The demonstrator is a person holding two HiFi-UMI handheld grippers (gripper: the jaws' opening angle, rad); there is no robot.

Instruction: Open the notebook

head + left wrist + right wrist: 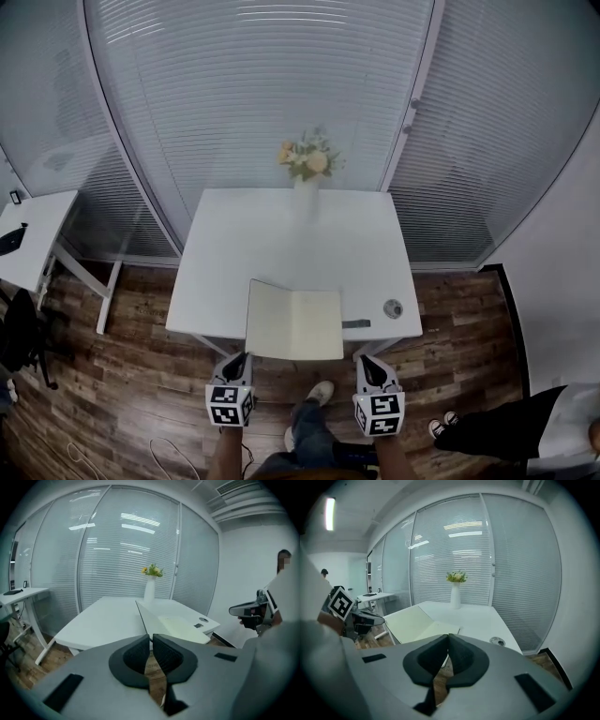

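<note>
A glass-walled office with lowered blinds and a wood-plank floor (141, 394), and a white rectangular table (281, 234) set square in the middle.

Nearest us, the left gripper (236, 358) hangs just off the table's front edge, its dark pads drawn almost together with nothing between them. The right gripper (373, 364) is level with it on the other side, jaws pressed fully closed and just as empty. Neither one touches anything.

Between them lies the cream-paged notebook (295, 323), already spread open at the near edge of the table and seemingly jutting a little past it. The right page lies flat, but the left leaf looks tilted up.

Just beyond it to the right are a small dark flat strip (356, 324) and a small round grey object (393, 307). At the far edge stands a white vase of yellow flowers (307, 169).

By my reading the opening is done. What remains, if anything, is a gentle press to settle that raised left leaf.
</note>
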